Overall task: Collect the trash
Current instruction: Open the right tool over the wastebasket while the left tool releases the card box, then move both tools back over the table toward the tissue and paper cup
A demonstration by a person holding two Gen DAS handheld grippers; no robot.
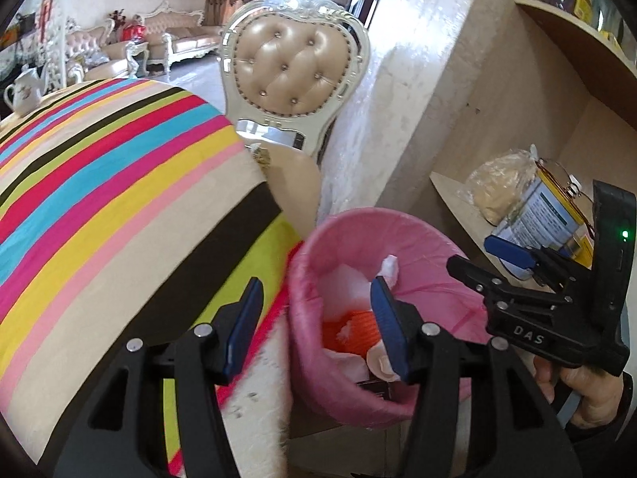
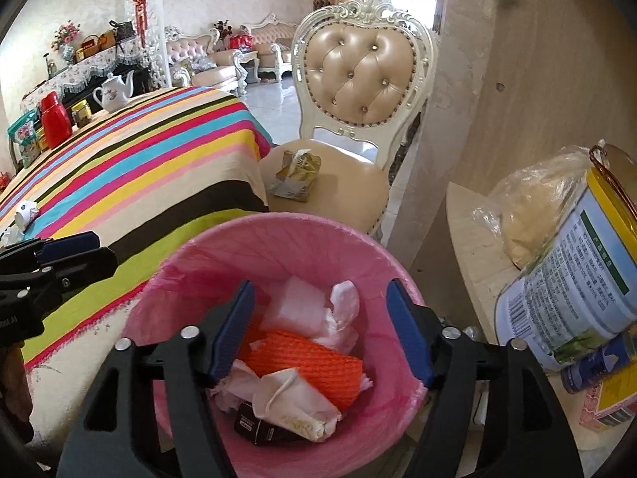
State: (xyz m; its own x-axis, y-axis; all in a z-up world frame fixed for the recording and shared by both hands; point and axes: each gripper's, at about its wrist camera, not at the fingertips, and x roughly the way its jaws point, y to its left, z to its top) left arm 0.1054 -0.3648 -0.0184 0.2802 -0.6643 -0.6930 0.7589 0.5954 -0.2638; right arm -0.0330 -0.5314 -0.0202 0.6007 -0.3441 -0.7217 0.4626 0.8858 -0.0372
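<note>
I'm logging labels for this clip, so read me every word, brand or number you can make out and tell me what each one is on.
"DAS": on the right gripper body, seen from the left wrist.
Tin: dense printed label and barcode, too small to read.
Black box in the pink bin: white print, blurred.
Left gripper body: partial lettering at the frame edge, unreadable.
Packet on the chair: print too blurred.
</note>
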